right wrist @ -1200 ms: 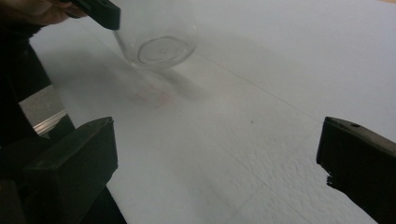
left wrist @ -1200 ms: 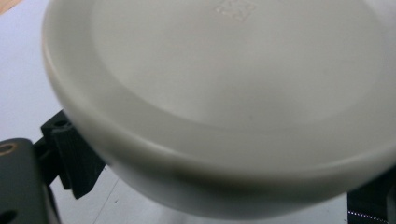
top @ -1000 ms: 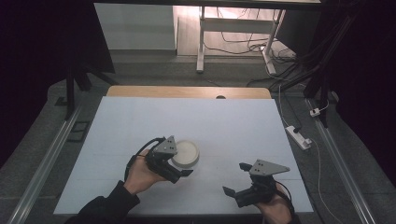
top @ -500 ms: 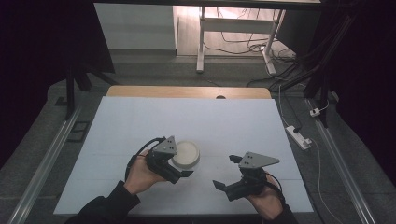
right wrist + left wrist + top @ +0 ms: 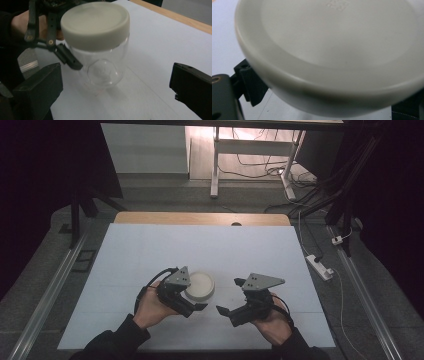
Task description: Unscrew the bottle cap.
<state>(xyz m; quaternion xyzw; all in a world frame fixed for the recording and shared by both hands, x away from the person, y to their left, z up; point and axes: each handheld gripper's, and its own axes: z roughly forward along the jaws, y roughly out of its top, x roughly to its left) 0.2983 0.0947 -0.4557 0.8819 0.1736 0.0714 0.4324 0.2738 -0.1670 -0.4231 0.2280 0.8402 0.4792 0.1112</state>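
A clear jar (image 5: 101, 65) with a wide off-white lid (image 5: 200, 284) stands upright on the white table (image 5: 210, 247), near the front middle. My left gripper (image 5: 192, 297) comes in from the jar's left and is shut on the jar body just under the lid; one of its fingers (image 5: 70, 60) shows against the glass. In the left gripper view the lid (image 5: 332, 50) sits very close between the jaws. My right gripper (image 5: 229, 296) is open just right of the jar, jaws pointing left at it. In its own view the right gripper (image 5: 115, 92) frames the jar without touching.
A wooden strip (image 5: 200, 218) runs along the table's far edge. A white power strip (image 5: 320, 266) with a cable lies on the floor off the table's right side. Metal rails (image 5: 47, 300) flank the table. A desk frame (image 5: 215, 165) stands beyond.
My right gripper has moved left and forward, closing in on the jar with its jaws still apart. The left gripper and the jar have stayed put.
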